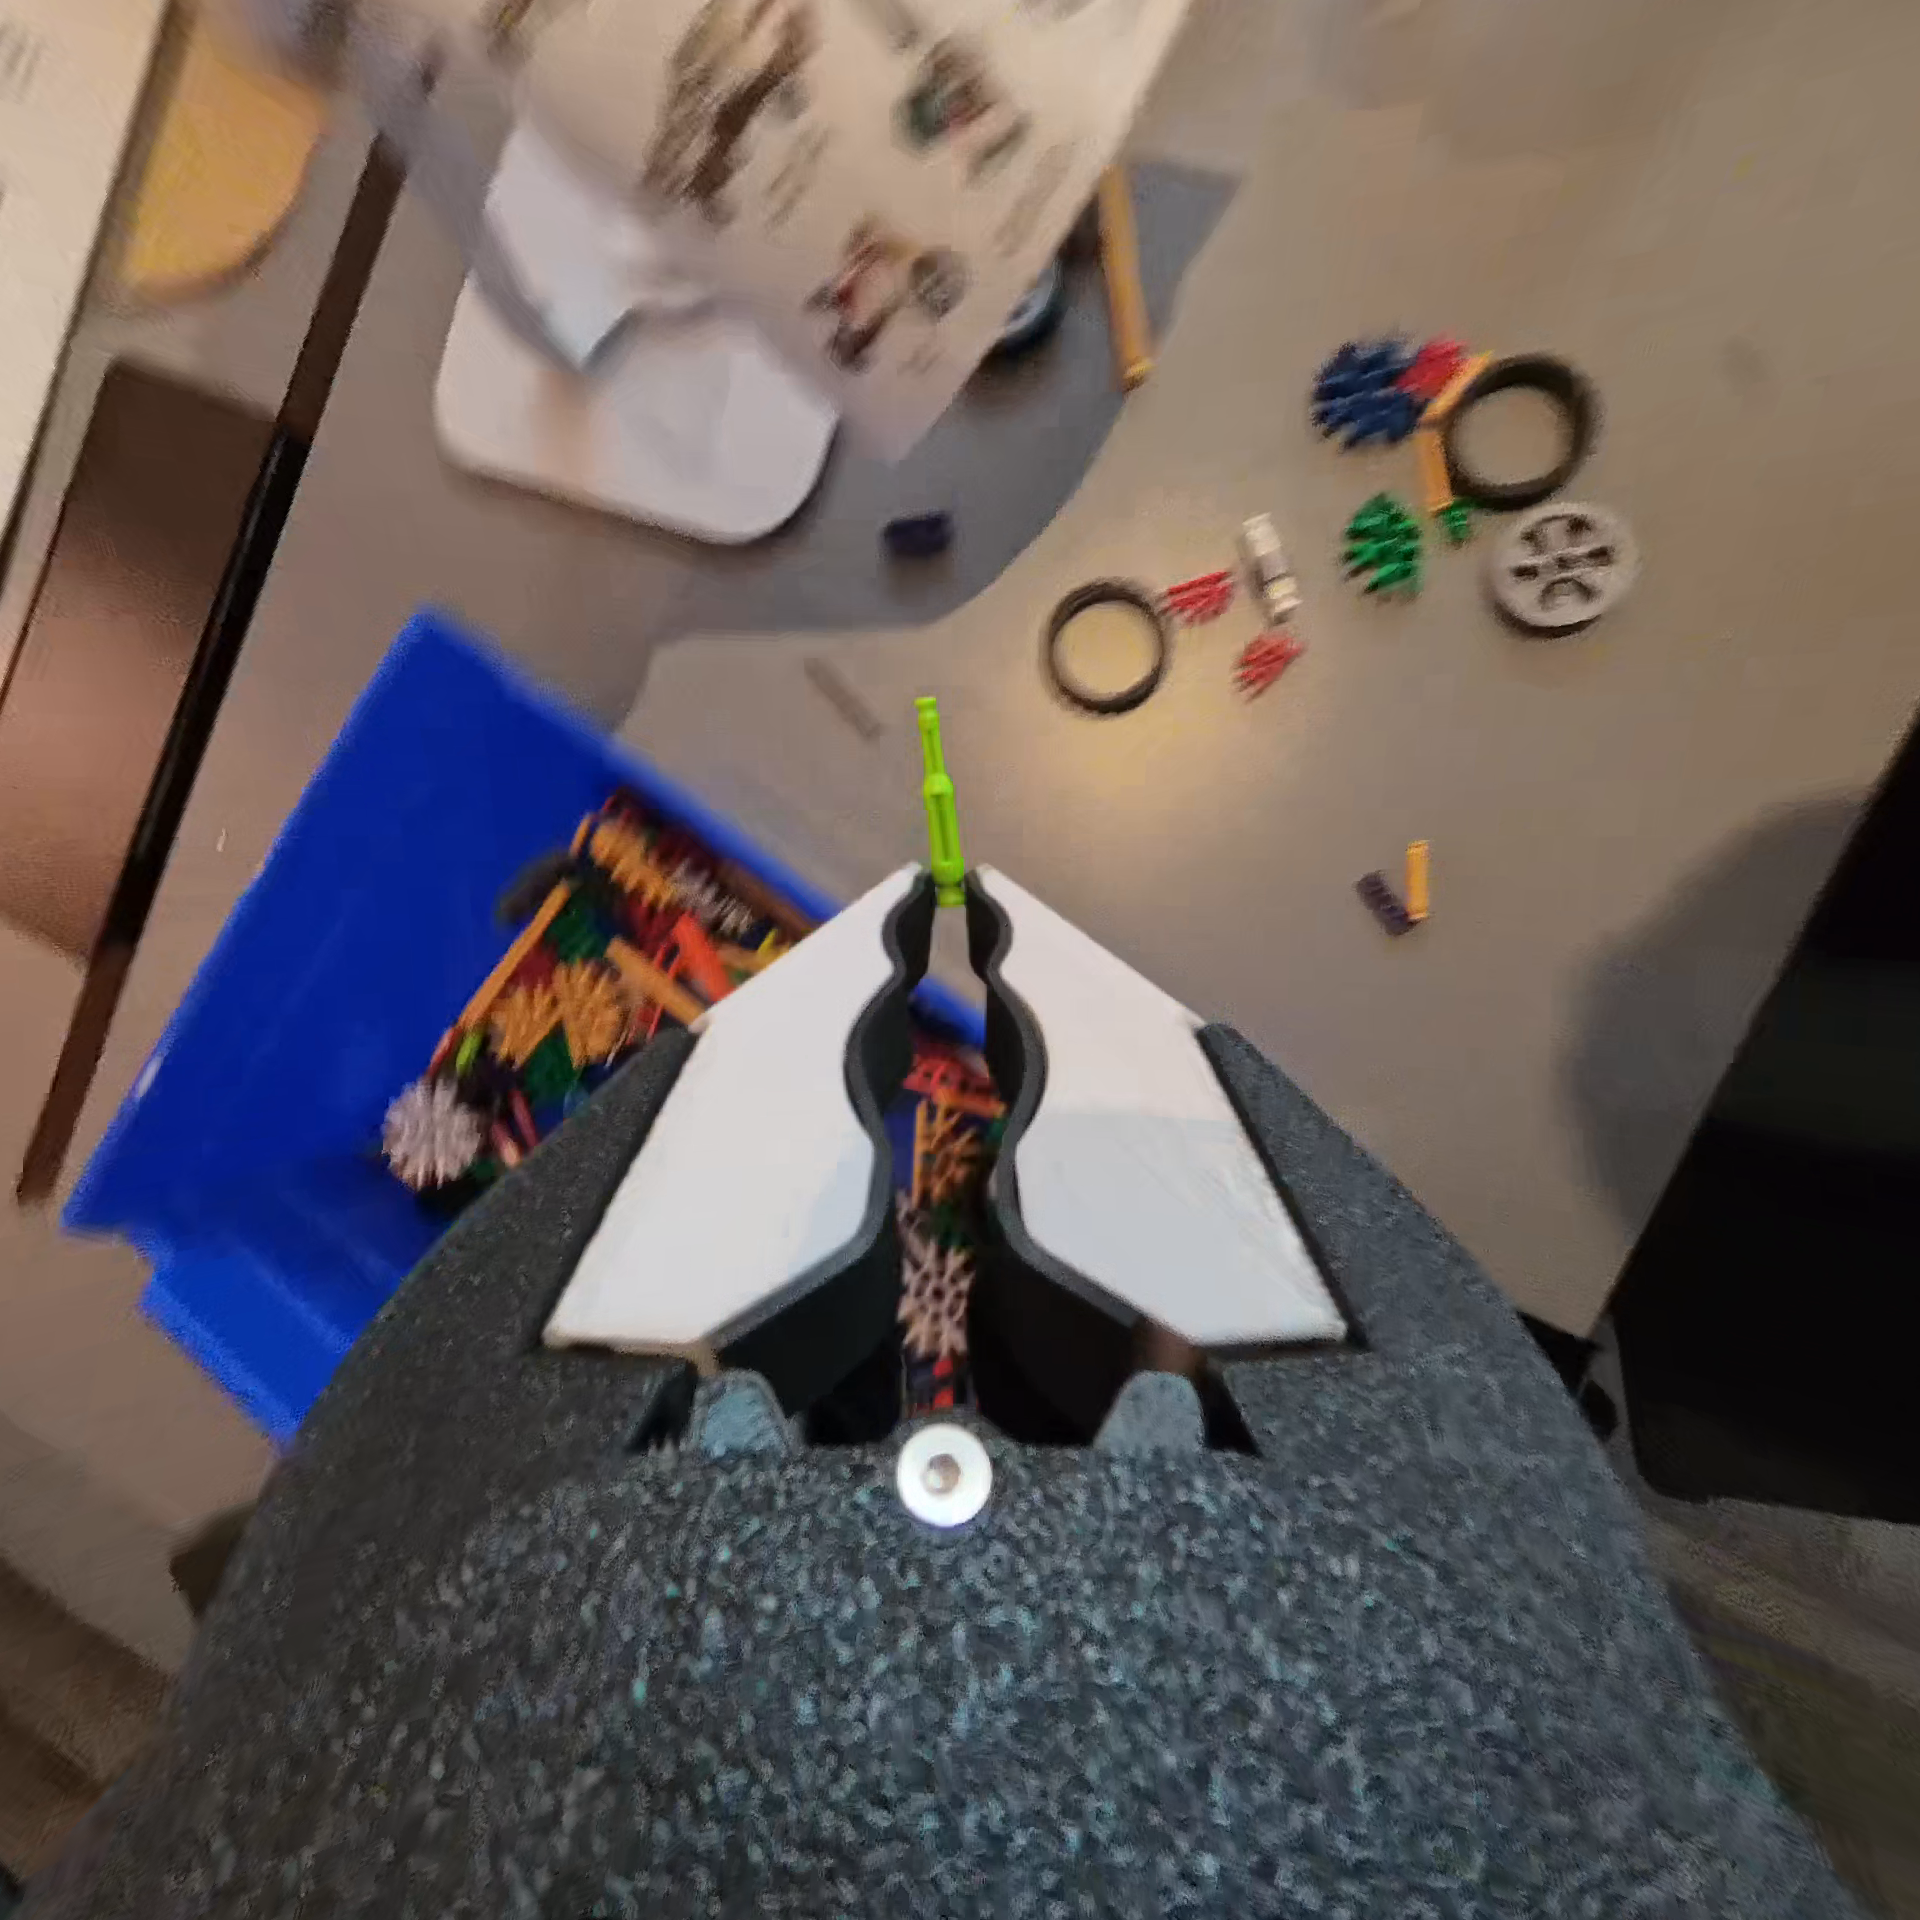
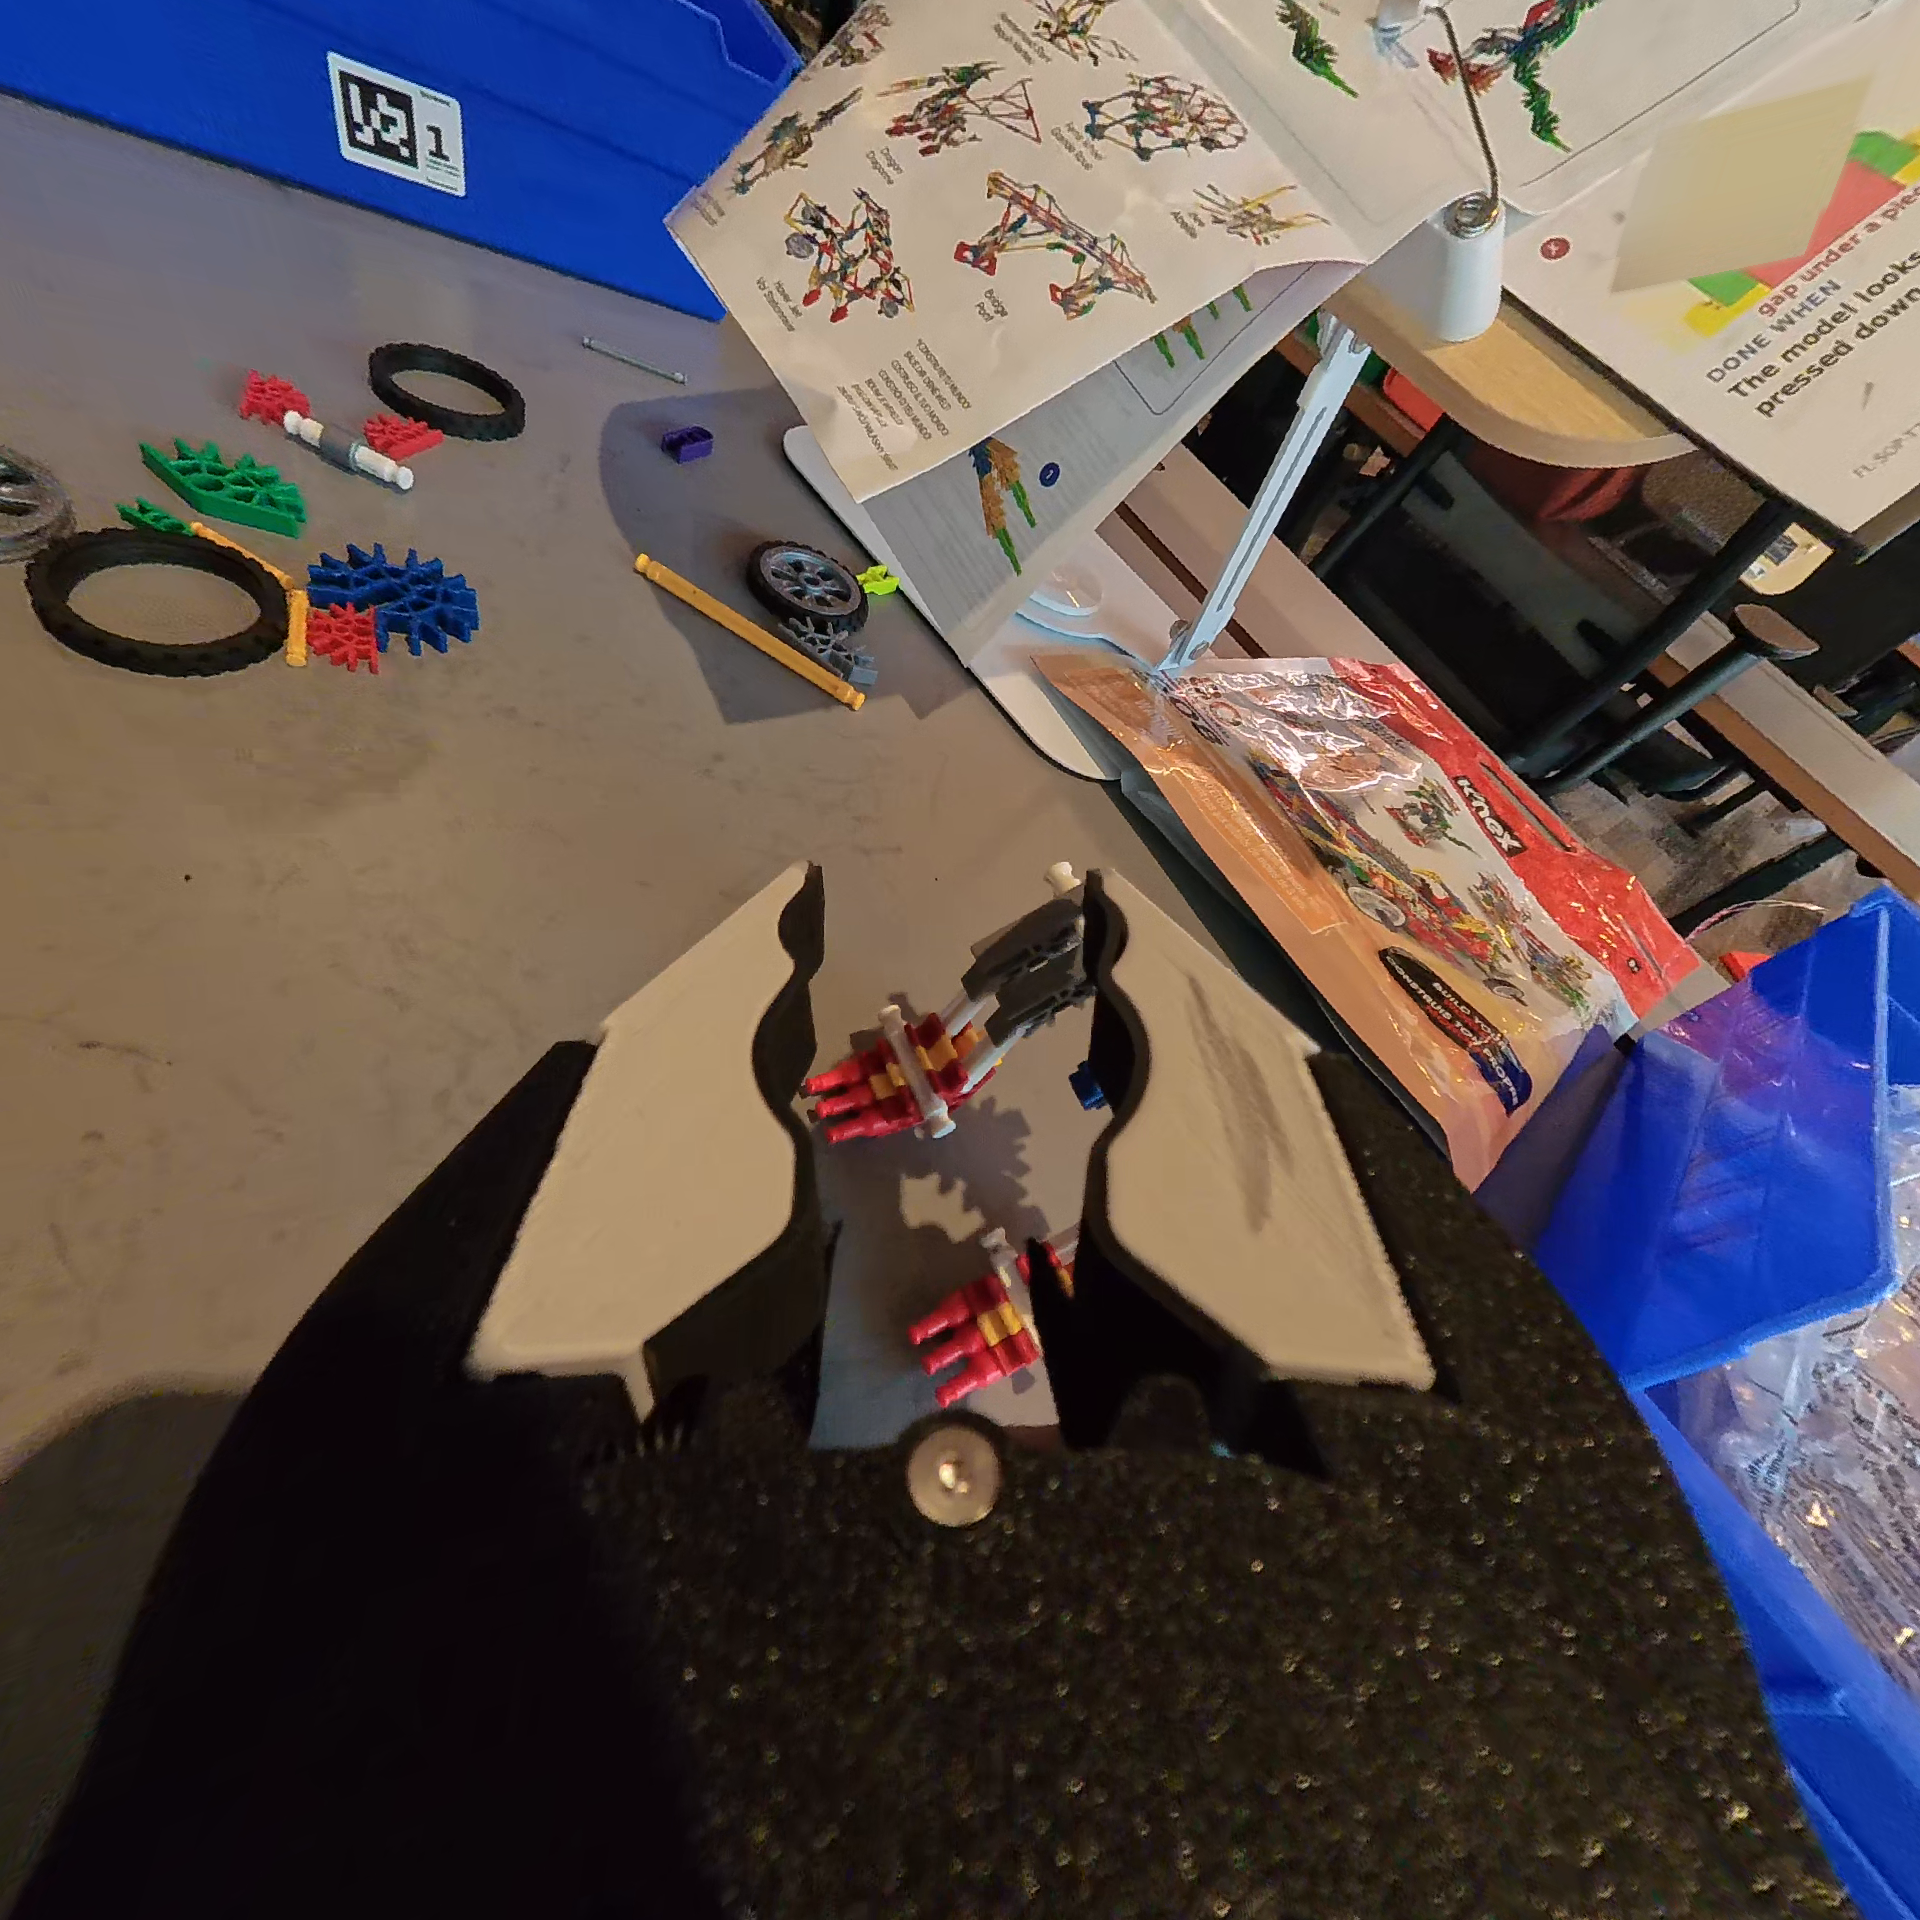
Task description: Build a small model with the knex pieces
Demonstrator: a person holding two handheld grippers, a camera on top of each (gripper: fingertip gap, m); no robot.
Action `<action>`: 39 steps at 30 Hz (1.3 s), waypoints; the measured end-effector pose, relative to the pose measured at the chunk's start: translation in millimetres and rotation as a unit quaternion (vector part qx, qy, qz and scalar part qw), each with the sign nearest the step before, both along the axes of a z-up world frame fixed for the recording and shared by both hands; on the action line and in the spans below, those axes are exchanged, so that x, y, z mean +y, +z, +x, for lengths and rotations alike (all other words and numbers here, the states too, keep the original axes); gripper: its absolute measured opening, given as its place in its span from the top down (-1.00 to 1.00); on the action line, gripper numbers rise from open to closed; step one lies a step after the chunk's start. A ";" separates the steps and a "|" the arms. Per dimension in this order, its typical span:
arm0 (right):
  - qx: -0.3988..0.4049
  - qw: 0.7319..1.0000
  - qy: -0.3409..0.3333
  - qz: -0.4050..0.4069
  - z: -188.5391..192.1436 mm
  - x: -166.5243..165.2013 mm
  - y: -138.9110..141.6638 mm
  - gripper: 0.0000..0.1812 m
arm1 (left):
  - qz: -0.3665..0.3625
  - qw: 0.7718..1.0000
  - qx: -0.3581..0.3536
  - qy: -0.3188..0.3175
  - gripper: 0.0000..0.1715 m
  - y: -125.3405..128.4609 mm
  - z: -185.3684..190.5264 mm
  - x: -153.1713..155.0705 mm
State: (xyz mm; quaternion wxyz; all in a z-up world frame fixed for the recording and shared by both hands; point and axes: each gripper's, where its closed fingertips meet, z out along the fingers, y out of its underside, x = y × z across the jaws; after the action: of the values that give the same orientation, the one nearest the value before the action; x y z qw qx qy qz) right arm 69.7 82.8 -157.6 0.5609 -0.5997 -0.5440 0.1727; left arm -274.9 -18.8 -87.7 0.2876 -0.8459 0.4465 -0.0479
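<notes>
My left gripper point(image 1: 943, 883) is shut on the lower end of a small lime-green rod point(image 1: 935, 779), which sticks out beyond the fingertips. It is held in the air over the edge of a blue bin point(image 1: 312, 935) full of mixed construction pieces. My right gripper point(image 2: 951, 894) is open, low over the grey table point(image 2: 416, 883). Between its fingers lies a small assembly of red and yellow connectors, white rods and grey connectors point(image 2: 935, 1049). The grey end rests against the right finger point(image 2: 1112, 997). A second red and yellow cluster point(image 2: 977, 1335) lies further back between the fingers.
Loose parts lie on the table: black tyre rings point(image 2: 145, 603), green point(image 2: 229, 483), blue point(image 2: 400, 597) and red connectors, a yellow rod point(image 2: 748, 629) and a small wheel point(image 2: 808, 587). An instruction sheet on a white stand point(image 2: 987, 208), a printed bag point(image 2: 1351, 852) and blue bins point(image 2: 1766, 1195) are to the right. There is about 40 cm between the tips of the two grippers.
</notes>
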 end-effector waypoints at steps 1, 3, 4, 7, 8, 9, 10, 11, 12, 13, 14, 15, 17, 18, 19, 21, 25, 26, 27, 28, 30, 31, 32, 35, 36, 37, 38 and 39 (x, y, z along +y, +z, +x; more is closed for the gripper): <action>0.001 1.000 0.000 0.001 0.1 -0.2 0.6 0.45 | -0.002 1.000 0.002 -0.027 0.94 -1.5 20.6 -5.0; 0.000 1.000 0.000 0.002 0.0 -0.4 0.8 0.45 | -0.026 0.996 0.013 -0.080 0.94 -16.3 58.5 -18.5; -0.001 1.000 0.001 0.002 -0.2 -0.8 0.6 0.45 | -0.037 0.994 0.017 -0.104 0.94 -26.5 75.8 -24.9; -0.006 1.000 0.002 0.004 -0.9 -1.6 -0.7 0.45 | -0.085 0.983 0.026 -0.160 0.94 -63.0 115.0 -44.0; -0.008 1.000 0.003 0.004 -1.3 -1.9 -1.1 0.45 | -0.100 0.980 0.030 -0.172 0.94 -75.2 123.3 -48.3; -0.009 1.000 0.004 0.004 -1.8 -2.5 -1.4 0.45 | -0.114 0.976 0.036 -0.180 0.94 -86.7 128.5 -51.4; -0.010 1.000 0.005 0.005 -2.2 -3.0 -1.7 0.45 | -0.121 0.974 0.043 -0.188 0.93 -96.4 132.4 -52.7; -0.011 1.000 0.006 0.005 -2.4 -3.3 -1.9 0.45 | -0.134 0.971 0.040 -0.192 0.93 -104.2 136.8 -55.3; -0.013 1.000 0.006 0.006 -2.5 -3.5 -2.2 0.45 | -0.149 0.969 0.030 -0.196 0.93 -110.2 142.3 -59.2; -0.014 1.000 0.006 0.007 -2.6 -3.7 -2.3 0.45 | -0.152 0.969 0.027 -0.194 0.93 -115.9 145.9 -59.2; -0.015 1.000 0.006 0.007 -2.5 -3.8 -2.2 0.45 | -0.144 0.971 0.033 -0.188 0.92 -122.1 146.8 -55.5; -0.015 1.000 0.006 0.008 -2.5 -3.8 -2.0 0.45 | -0.145 0.972 0.038 -0.184 0.89 -127.6 147.1 -54.5; -0.015 1.000 0.007 0.009 -2.7 -4.2 -1.5 0.45 | -0.146 0.973 0.039 -0.173 0.80 -131.2 146.1 -52.2; -0.015 1.000 0.007 0.010 -2.8 -4.4 -1.2 0.45 | -0.145 0.974 0.031 -0.170 0.77 -128.4 146.2 -51.3; -0.015 1.000 0.008 0.010 -2.8 -4.6 -1.2 0.45 | -0.145 0.975 0.020 -0.166 0.76 -123.1 145.5 -50.5; -0.015 1.000 0.007 0.010 -2.6 -4.4 -1.2 0.45 | -0.125 0.981 0.006 -0.149 0.74 -105.6 138.2 -42.3; -0.015 1.000 0.007 0.011 -2.7 -4.7 -0.7 0.45 | -0.050 0.995 0.000 -0.088 0.76 -52.7 93.2 -16.6; -0.016 1.000 0.007 0.011 -3.0 -4.9 -1.2 0.45 | -0.032 0.997 0.006 -0.067 0.77 -40.0 74.7 -10.3; -0.018 1.000 0.008 0.011 -3.3 -5.1 -2.0 0.45 | -0.018 0.999 0.013 -0.043 0.77 -28.9 54.1 -4.5; -0.019 1.000 0.008 0.010 -3.8 -5.3 -2.7 0.45 | -0.008 1.000 0.016 -0.018 0.77 -19.4 33.4 0.2; -0.022 1.000 0.009 0.010 -4.1 -5.5 -3.9 0.45 | -0.004 0.999 0.023 0.025 0.78 -8.5 -6.6 4.9; -0.022 1.000 0.008 0.010 -4.0 -5.2 -4.3 0.45 | -0.003 0.998 0.044 0.047 0.79 -8.4 -30.5 7.4; -0.023 1.000 0.008 0.010 -3.7 -4.8 -4.5 0.45 | -0.001 0.995 0.069 0.069 0.79 -10.3 -54.8 9.8; -0.021 1.000 0.006 0.008 -3.1 -3.8 -4.8 0.45 | -0.031 0.988 0.102 0.112 0.79 -27.1 -107.6 7.3; -0.021 1.000 0.005 0.007 -3.0 -3.7 -5.2 0.45 | -0.038 0.986 0.108 0.124 0.78 -33.8 -120.2 7.2; -0.022 1.000 0.005 0.006 -3.2 -3.4 -6.0 0.45 | -0.054 0.984 0.106 0.130 0.78 -42.0 -127.4 4.7; -0.023 1.000 0.005 0.005 -3.0 -3.1 -7.0 0.45 | -0.073 0.984 0.100 0.129 0.78 -51.2 -130.5 1.0; -0.025 1.000 0.004 0.004 -2.9 -2.7 -7.9 0.45 | -0.087 0.983 0.097 0.128 0.78 -60.2 -132.3 -1.3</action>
State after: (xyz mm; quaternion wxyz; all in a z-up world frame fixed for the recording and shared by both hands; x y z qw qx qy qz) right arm 66.8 80.1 -165.5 0.5489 -0.5993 -0.5608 0.1583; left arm -407.2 -20.1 -147.9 0.1724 -0.9185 0.3543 0.0331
